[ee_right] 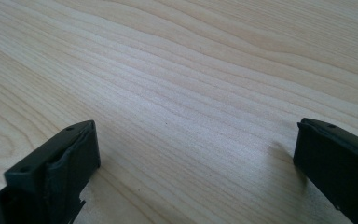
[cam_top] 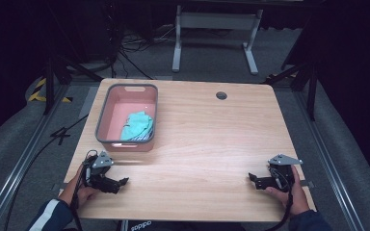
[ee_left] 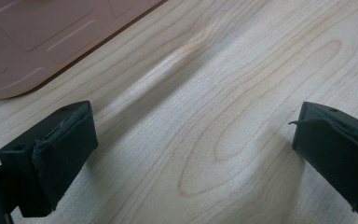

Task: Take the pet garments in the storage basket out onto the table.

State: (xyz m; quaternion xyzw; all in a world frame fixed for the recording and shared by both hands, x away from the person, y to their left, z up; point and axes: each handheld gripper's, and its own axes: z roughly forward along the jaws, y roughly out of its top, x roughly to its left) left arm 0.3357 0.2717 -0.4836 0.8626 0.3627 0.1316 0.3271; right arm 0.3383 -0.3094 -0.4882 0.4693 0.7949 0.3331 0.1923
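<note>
Teal cloth (cam_top: 137,125) crumpled in pink bin (cam_top: 105,109); both tools (cam_top: 124,182) (cam_top: 251,177) wide open, empty.

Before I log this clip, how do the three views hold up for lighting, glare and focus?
High view: table evenly lit, surroundings nearly black, frame soft; the cloth in the pink bin reads clearly. Left gripper view: a pale glare streak on the wood beside the bin, near jaws slightly blurred, gripper open. Right gripper view: sharp wood grain, faint shadow beside one jaw, gripper open.
</note>
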